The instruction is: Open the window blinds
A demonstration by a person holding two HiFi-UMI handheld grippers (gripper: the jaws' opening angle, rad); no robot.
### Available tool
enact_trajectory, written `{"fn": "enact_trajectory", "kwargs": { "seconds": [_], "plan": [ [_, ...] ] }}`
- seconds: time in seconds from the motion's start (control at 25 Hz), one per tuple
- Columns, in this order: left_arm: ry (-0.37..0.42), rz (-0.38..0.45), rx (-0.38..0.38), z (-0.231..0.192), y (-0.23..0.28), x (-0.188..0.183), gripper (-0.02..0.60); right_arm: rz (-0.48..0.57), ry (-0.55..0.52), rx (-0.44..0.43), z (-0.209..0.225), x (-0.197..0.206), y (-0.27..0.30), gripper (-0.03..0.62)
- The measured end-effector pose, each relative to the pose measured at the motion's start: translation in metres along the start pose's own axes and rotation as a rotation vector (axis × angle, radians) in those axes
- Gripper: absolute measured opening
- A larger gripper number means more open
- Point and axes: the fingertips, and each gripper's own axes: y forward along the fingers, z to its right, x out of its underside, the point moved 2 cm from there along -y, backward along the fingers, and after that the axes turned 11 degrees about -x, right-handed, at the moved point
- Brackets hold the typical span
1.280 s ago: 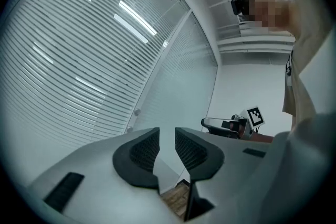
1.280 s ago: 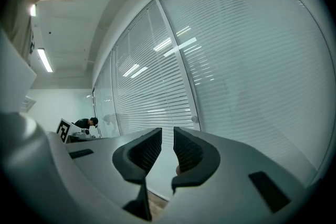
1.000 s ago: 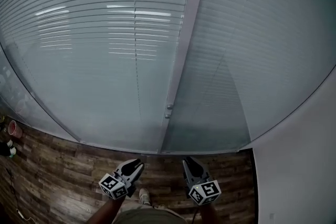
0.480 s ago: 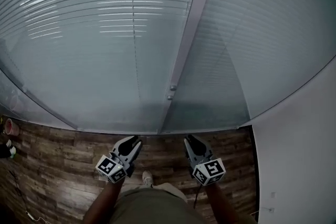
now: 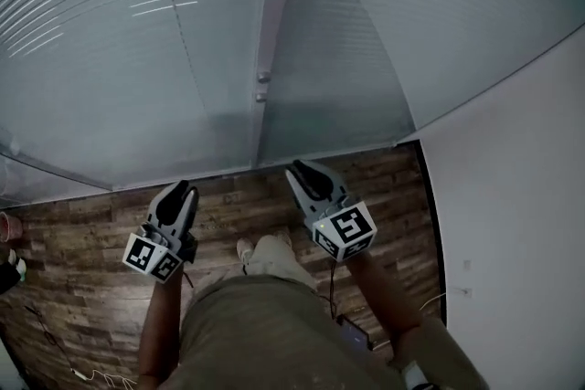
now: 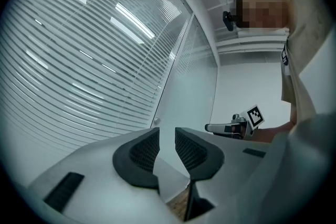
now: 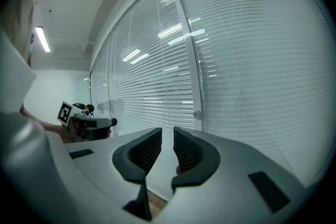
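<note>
Both empty | left tool (image 5: 184, 188) parted | right tool (image 5: 298, 169) seemingly clenched | thin horizontal-slatted blinds (image 5: 128, 23)

The left gripper (image 5: 185, 190) has slid away from the right gripper (image 5: 296, 168), so the gap between their fingertips is wider now. The two knobs (image 5: 262, 87) on the window frame (image 5: 274, 5) were ahead of the middle of that gap. Now they are ahead and nearer the right fingertips. Both grippers look bigger, and their tips have come up to the bottom edge of the glass (image 5: 183, 132).
</note>
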Motion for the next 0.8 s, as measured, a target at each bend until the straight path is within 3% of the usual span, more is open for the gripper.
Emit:
{"fn": "enact_trajectory", "kwargs": {
  "seconds": [0.12, 0.24, 0.8],
  "plan": [
    [0.026, 0.004, -0.008, -0.007, 0.016, 0.015, 0.083, -0.037, -0.002, -0.021, 0.022, 0.024, 0.004, 0.057],
    [0.070, 0.020, -0.004, 0.000, 0.013, 0.010, 0.083, -0.056, -0.031, -0.042, 0.023, 0.019, 0.001, 0.057],
    [0.015, -0.035, -0.038, 0.030, 0.013, 0.039, 0.089, -0.085, -0.032, -0.093, 0.027, 0.016, -0.014, 0.057]
  ]
}}
